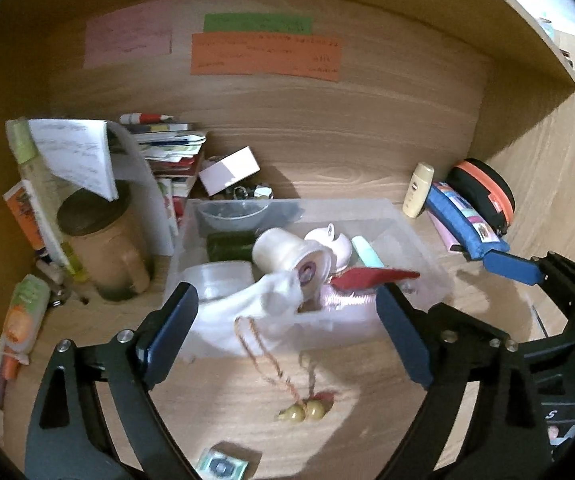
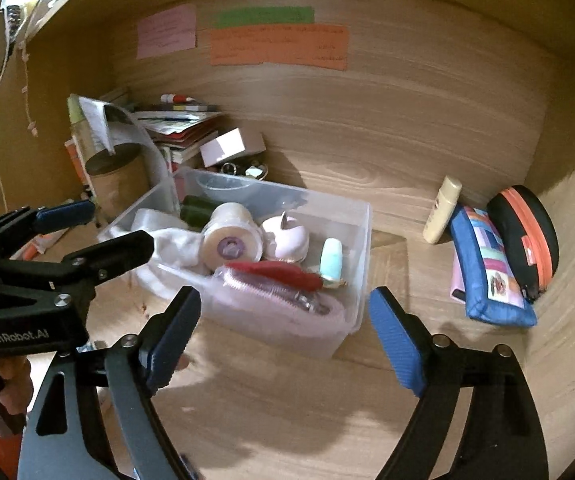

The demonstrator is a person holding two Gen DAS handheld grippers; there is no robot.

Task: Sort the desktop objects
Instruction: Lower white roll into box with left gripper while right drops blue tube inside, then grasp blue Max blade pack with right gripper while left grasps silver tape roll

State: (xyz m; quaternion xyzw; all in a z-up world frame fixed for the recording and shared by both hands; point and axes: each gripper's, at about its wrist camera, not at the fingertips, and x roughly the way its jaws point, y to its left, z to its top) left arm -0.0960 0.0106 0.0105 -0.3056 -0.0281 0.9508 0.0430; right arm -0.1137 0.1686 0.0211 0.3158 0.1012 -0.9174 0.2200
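Two grippers, both with fingers spread wide and holding nothing, hover over the wooden desk (image 2: 287, 408) in front of the clear plastic bin (image 2: 351, 312). The left gripper (image 1: 287, 328) sits right above the bin's near rim, and below it, on the desk's near edge, lies the thin brown cord with two pale round beads (image 1: 303, 411), apart from the bin and not yet sorted. That looks like the likely next pick (a judgement, nothing more). To do it well: drop the fingers straight over the beads, not the loose cord, close gently so they don't squirt out, then lift high enough to clear the rim. Mind the white cloth (image 1: 275, 300) draped over that rim; it could snag. The right gripper (image 2: 283, 332) waits at the bin's near corner, well placed to steady it.
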